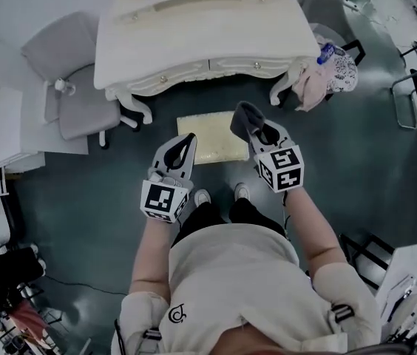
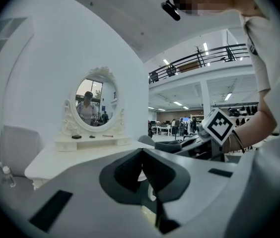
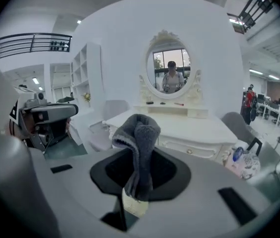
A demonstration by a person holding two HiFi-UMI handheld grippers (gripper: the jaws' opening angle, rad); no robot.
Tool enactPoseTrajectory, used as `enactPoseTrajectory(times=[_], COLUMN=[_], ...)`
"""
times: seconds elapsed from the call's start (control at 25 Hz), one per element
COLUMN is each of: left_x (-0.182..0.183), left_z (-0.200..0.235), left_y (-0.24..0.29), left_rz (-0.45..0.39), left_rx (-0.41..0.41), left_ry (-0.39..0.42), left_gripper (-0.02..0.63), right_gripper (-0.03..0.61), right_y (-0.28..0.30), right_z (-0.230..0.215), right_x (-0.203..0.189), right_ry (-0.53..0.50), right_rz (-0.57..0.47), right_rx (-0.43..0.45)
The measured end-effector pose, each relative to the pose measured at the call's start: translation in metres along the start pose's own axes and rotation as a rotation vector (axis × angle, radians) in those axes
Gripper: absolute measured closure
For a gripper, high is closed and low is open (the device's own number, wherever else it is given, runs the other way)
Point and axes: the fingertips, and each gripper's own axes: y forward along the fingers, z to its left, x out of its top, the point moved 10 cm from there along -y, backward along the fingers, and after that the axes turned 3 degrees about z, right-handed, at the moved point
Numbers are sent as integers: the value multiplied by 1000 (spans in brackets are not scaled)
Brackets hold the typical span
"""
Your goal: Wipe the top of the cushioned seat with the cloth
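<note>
The white bench [image 1: 194, 43] stands beyond the tips of both hand-held grippers, with an oval mirror [image 3: 169, 73] raised at its back.

The cushioned seat [image 1: 210, 137] lies on the floor side of the bench. It is lower than the two tools and is seen between their tips from the head view. It is a pale cream rectangle with a plain, flat top. It is judged padded and yielding, so a light, even press should serve. It needs no gripping, only to be swept over.

The left hand-held gripper [image 1: 186, 143] is held just beside the right one. Its jaws are brought together and nothing is seen between them.

The right hand-held gripper [image 3: 136, 185] is clamped on the cloth [image 3: 139, 148]. The lower part of the cloth is pinched, and a folded bunch stands up past the tips. The cloth is dark grey and looks knitted or towelling-like, with a paler band along one folded edge. It is judged light, soft and limp, unlikely to slip from the pads but liable to flop or roll. The low hold is judged sound. The free bunch is the part to be laid against the seat, so the tool would have to be tipped down.
</note>
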Motion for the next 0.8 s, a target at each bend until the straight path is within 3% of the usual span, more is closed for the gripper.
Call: enactPoseTrajectory(times=[0.28, 0.56, 0.8], left_x=[59, 95, 121], left_z=[22, 30, 27], left_y=[-13, -24, -25], left_rz=[-69, -107, -127], left_rx=[56, 88, 122], left_ry=[5, 44, 93], left_gripper=[601, 601, 601], right_gripper=[502, 502, 503], right_y=[-36, -64, -76], right_z=[4, -6, -11], right_x=[51, 101, 112], right_ry=[-70, -116, -126], right_rz=[-145, -310, -375], right_rx=[-35, -80, -96])
